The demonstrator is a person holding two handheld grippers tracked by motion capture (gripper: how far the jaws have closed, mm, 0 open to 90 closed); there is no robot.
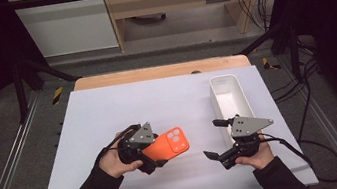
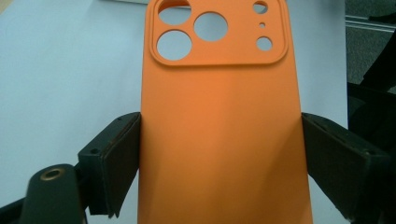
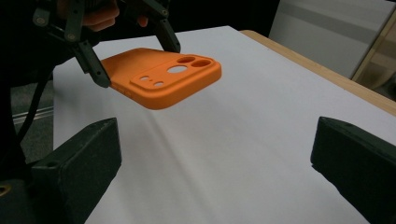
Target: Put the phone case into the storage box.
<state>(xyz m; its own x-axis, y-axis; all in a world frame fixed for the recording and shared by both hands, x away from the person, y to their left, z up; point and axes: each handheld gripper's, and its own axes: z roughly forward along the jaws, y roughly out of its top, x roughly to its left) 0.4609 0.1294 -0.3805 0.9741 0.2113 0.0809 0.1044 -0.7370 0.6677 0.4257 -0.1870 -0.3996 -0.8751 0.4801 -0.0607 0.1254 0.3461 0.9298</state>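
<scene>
white table [image 1: 108, 113]: white bin [image 1: 230, 98] far right; orange phone case [image 1: 169, 145] in left gripper [image 1: 153, 160].

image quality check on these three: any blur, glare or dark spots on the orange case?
High view: case sharp but small, evenly lit, room edges dark. Left gripper view: case fills the centre, soft shading across it, no glare, jaws slightly soft. Right gripper view: case in focus, near jaws blurred, table washed pale.
</scene>
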